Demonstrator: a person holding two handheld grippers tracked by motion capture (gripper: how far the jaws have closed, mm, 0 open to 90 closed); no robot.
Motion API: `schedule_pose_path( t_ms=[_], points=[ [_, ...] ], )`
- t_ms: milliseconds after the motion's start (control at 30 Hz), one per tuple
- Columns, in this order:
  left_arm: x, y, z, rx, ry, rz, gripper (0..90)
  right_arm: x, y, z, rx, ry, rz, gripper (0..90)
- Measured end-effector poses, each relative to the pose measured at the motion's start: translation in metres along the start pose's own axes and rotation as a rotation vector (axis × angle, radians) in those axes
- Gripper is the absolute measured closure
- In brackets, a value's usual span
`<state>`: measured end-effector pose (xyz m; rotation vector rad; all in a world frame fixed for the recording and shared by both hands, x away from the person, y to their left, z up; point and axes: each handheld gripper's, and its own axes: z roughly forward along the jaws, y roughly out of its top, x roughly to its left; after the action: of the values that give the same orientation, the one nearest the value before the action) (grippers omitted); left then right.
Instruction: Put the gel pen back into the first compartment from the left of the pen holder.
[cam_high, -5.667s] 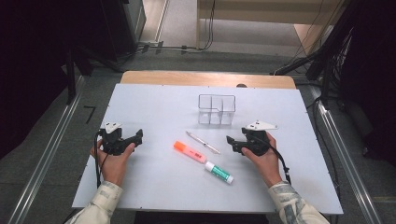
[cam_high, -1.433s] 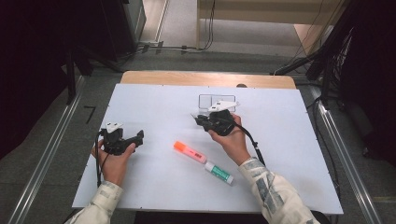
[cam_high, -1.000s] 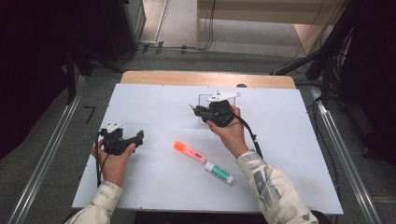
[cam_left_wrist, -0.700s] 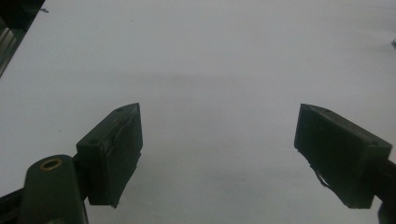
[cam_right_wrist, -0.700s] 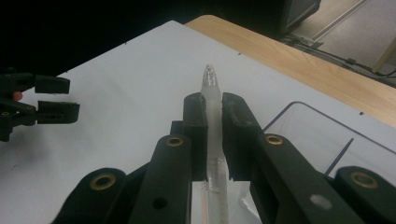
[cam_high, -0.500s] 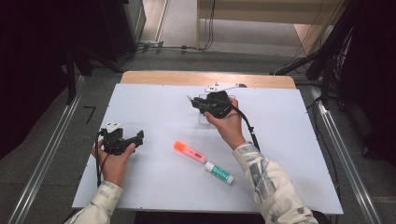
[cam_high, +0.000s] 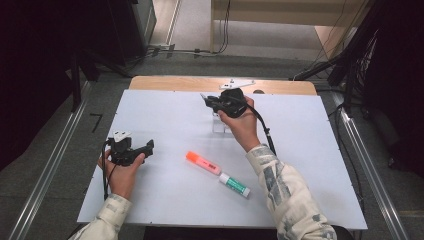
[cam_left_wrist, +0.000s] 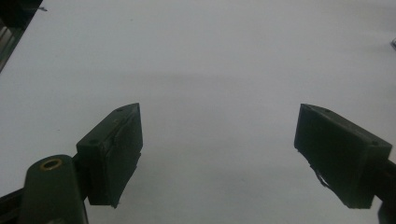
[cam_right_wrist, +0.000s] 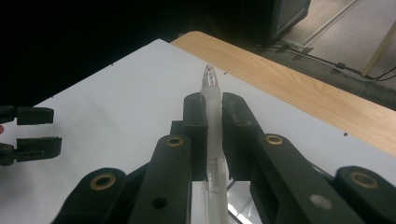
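In the high view, the right gripper (cam_high: 206, 100) is hovering above the far middle of the white table (cam_high: 165, 107), with its jaws pointing toward the left of the picture. They are pinching a thin clear pen (cam_high: 203, 97), of which just a short tip is poking out past them. Just beneath the right hand, a clear organiser box (cam_high: 220, 125) is standing on the table, partly hidden by that hand. The left gripper (cam_high: 145, 147) is sitting in the left hand at the near left part of the table, jaws spread apart with nothing between them. An orange highlighter (cam_high: 203, 162) and a green-and-white glue stick (cam_high: 235, 184) are lying end to end near the middle, well apart from both grippers.

In the left gripper view, the two black jaws are standing wide apart over bare white table, gripping nothing.

In the right gripper view, the jaws are pressing close together on the clear pen (cam_right_wrist: 212, 121), which is running between the pads and sticking out beyond them toward the table's wooden edge (cam_right_wrist: 299, 88). The left gripper (cam_right_wrist: 35, 130) is showing far off at the left edge, its jaws parted
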<state>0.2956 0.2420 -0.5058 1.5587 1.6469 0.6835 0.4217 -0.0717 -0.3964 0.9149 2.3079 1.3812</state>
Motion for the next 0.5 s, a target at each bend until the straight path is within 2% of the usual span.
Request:
schedule_pose_path(
  t_ms=[500],
  points=[
    [0.0,0.0,0.001,0.005,-0.005,-0.004,16.6,-0.006,0.014,0.011,-0.006,-0.023,0.016,78.8]
  ],
)
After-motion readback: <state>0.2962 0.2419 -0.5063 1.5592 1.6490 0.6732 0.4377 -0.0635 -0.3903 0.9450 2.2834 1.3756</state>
